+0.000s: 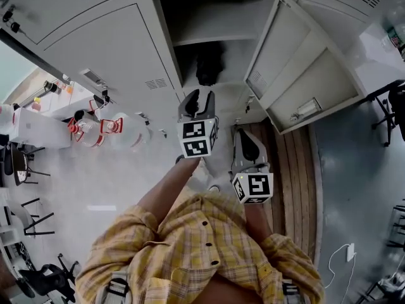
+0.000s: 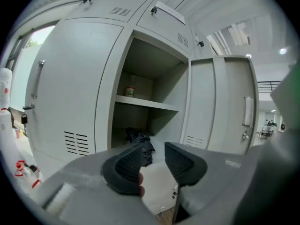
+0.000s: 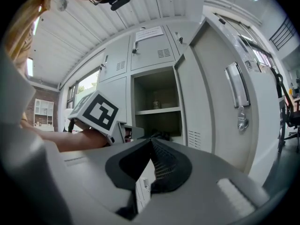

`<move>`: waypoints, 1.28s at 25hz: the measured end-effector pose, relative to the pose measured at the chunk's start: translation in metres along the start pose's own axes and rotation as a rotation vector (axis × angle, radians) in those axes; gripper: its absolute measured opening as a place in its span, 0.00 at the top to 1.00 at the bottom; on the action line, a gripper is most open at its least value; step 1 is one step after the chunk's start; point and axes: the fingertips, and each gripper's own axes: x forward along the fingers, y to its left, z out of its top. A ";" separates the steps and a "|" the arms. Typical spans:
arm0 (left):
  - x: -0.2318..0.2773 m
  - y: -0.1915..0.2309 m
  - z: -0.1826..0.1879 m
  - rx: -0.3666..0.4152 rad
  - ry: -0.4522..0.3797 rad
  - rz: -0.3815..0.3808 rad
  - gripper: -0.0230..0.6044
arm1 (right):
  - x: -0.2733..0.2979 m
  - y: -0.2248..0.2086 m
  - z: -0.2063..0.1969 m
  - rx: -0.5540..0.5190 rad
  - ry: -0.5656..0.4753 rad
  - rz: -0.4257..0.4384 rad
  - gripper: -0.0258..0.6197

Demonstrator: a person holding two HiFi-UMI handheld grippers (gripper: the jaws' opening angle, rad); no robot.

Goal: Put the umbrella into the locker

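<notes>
The black folded umbrella (image 1: 209, 65) lies on the floor of the open locker's (image 1: 166, 27) lower compartment, under a shelf (image 2: 146, 102). In the left gripper view the umbrella (image 2: 140, 142) shows just beyond the jaws, apart from them. My left gripper (image 1: 197, 97) hangs in front of the opening; its (image 2: 153, 157) pads stand apart with nothing between them. My right gripper (image 1: 248, 139) is lower and to the right, near the open door (image 1: 297, 68), and its (image 3: 151, 146) pads meet with nothing held. The umbrella (image 3: 161, 136) peeks over those jaws.
A small jar (image 2: 130, 92) stands on the shelf. Shut lockers (image 1: 107, 49) flank the open one. Large water bottles with red caps (image 1: 95, 130) stand at the left. A wooden floor strip (image 1: 297, 170) and a white charger with cable (image 1: 348, 252) lie at the right.
</notes>
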 end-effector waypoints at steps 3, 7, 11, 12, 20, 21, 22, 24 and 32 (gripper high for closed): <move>-0.023 -0.005 -0.001 -0.001 -0.010 0.004 0.83 | -0.012 0.005 0.001 0.002 -0.005 0.003 0.96; -0.051 -0.015 -0.004 0.008 -0.029 -0.014 0.95 | -0.026 0.014 0.005 0.002 -0.014 0.012 0.96; -0.081 -0.028 -0.010 0.031 -0.051 -0.041 0.97 | -0.041 0.023 0.006 0.003 -0.020 0.023 0.96; -0.089 -0.031 -0.012 0.036 -0.059 -0.050 0.97 | -0.045 0.025 0.006 0.004 -0.021 0.024 0.96; -0.140 -0.040 -0.022 0.033 -0.092 -0.074 0.97 | -0.068 0.040 0.005 -0.008 -0.032 0.026 0.96; -0.146 -0.040 -0.023 0.036 -0.095 -0.074 0.97 | -0.071 0.042 0.006 -0.010 -0.036 0.027 0.96; -0.151 -0.040 -0.024 0.038 -0.097 -0.075 0.97 | -0.073 0.044 0.007 -0.012 -0.039 0.027 0.96; -0.162 -0.042 -0.026 0.041 -0.102 -0.081 0.97 | -0.078 0.046 0.008 -0.012 -0.044 0.025 0.96; -0.193 -0.049 -0.033 0.056 -0.126 -0.103 0.97 | -0.096 0.053 0.005 -0.018 -0.047 0.014 0.96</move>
